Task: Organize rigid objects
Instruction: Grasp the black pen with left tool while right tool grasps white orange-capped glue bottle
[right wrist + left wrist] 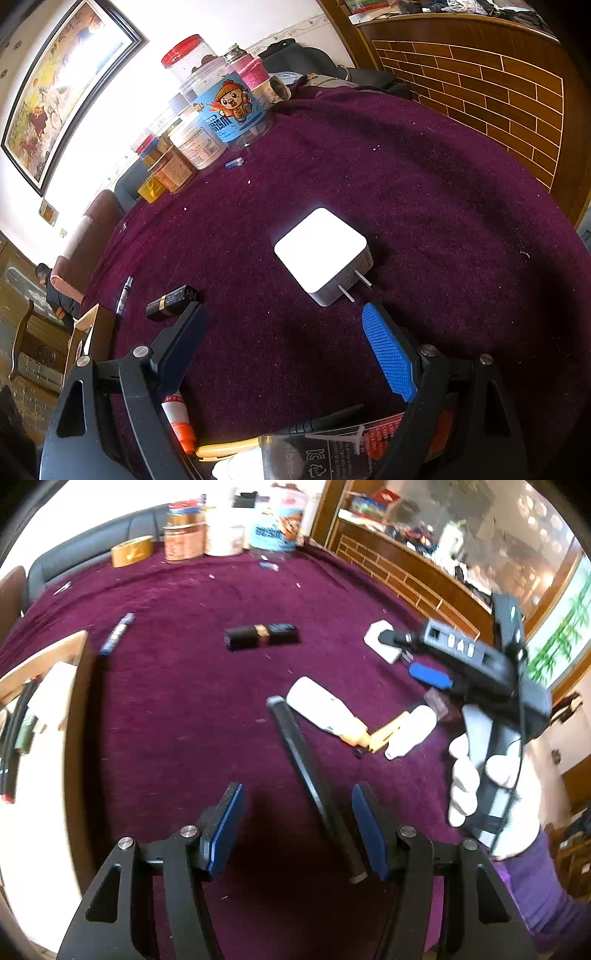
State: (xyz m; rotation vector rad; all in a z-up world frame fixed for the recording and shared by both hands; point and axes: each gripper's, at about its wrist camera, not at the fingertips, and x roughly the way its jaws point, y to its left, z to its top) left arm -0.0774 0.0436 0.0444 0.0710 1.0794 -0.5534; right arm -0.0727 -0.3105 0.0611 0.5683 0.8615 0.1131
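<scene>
On the purple cloth, my left gripper (297, 823) is open and empty above a long black pen (314, 779) that lies between its pads, nearer the right pad. Beyond it lie a white tube with an orange cap (325, 710), a yellow clip (388, 731) and a small white bottle (412, 734). My right gripper (284, 339) is open and empty, just short of a white plug charger (323, 254); it also shows in the left wrist view (391, 638) over the charger (376, 642). A black lipstick (260, 635) and a blue pen (118, 633) lie farther off.
Jars and tins (221, 528) stand at the table's far edge. A wooden box (48, 701) holding pens stands at the left. A blue item (430, 675) lies near the charger. A clear packet (332, 446) lies under my right gripper. A wooden partition (480, 85) borders the right.
</scene>
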